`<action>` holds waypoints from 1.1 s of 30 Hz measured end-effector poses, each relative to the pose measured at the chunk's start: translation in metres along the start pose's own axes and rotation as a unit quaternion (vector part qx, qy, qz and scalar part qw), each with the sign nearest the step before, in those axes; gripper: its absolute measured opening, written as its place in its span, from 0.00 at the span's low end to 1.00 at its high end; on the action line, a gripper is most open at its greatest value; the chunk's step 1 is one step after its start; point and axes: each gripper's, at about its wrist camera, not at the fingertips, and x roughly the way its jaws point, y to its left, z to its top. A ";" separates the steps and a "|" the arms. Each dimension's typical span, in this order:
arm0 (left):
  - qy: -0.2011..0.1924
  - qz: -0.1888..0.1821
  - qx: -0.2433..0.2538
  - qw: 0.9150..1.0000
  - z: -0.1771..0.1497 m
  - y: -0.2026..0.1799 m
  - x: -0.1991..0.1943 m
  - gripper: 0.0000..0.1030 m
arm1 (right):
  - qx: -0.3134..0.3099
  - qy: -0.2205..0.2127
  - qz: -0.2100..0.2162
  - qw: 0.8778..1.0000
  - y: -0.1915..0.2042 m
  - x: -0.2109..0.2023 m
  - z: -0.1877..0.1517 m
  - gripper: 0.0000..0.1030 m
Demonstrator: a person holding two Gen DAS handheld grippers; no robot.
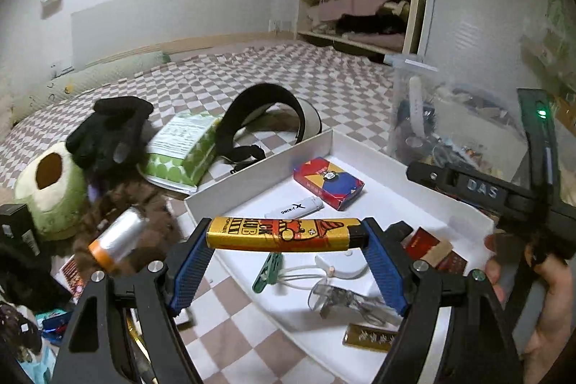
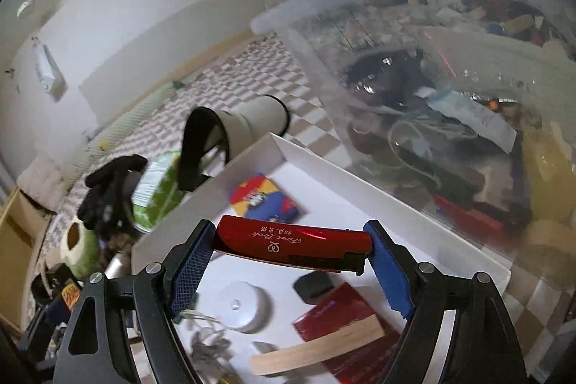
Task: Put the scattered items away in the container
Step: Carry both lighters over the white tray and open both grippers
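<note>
My left gripper (image 1: 286, 234) is shut on a yellow lighter (image 1: 284, 234), held crosswise between the blue pads above the near edge of the white tray (image 1: 259, 168). My right gripper (image 2: 291, 245) is shut on a red lighter (image 2: 293, 243), held crosswise above the same tray (image 2: 273, 146). In the tray lie a red-blue-yellow card box (image 1: 327, 182), a white lighter (image 1: 295, 207), a green clip (image 1: 268, 272), a white cable, glasses, a gold bar (image 1: 369, 337) and a red packet (image 2: 345, 322). The right gripper's body (image 1: 482, 189) shows at the left wrist view's right.
A clear plastic bin (image 2: 432, 78) full of odds and ends stands right of the tray. Left of it on the checked bedspread (image 1: 252, 67) lie a black glove (image 1: 108, 132), a green tissue pack (image 1: 180, 150), a visor (image 1: 273, 114), a plush avocado (image 1: 50, 186) and a silver tube (image 1: 118, 240).
</note>
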 end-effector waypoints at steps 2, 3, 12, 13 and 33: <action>0.008 -0.003 -0.002 1.000 0.000 0.000 0.009 0.78 | 0.001 0.008 -0.006 1.000 -0.003 0.005 -0.001 0.81; 0.012 -0.005 -0.003 1.000 0.000 -0.001 0.014 0.78 | 0.001 0.011 -0.008 1.000 -0.004 0.008 -0.001 0.81; 0.042 -0.026 0.008 0.999 0.000 -0.013 0.050 0.78 | -0.006 0.021 -0.018 1.000 -0.005 0.018 -0.004 0.81; 0.045 -0.027 0.007 0.999 0.001 -0.013 0.053 0.78 | -0.005 0.022 -0.018 1.000 -0.005 0.018 -0.004 0.81; 0.071 -0.026 0.011 0.997 -0.012 -0.008 0.056 0.93 | -0.014 0.035 -0.033 0.999 0.000 0.025 -0.006 0.82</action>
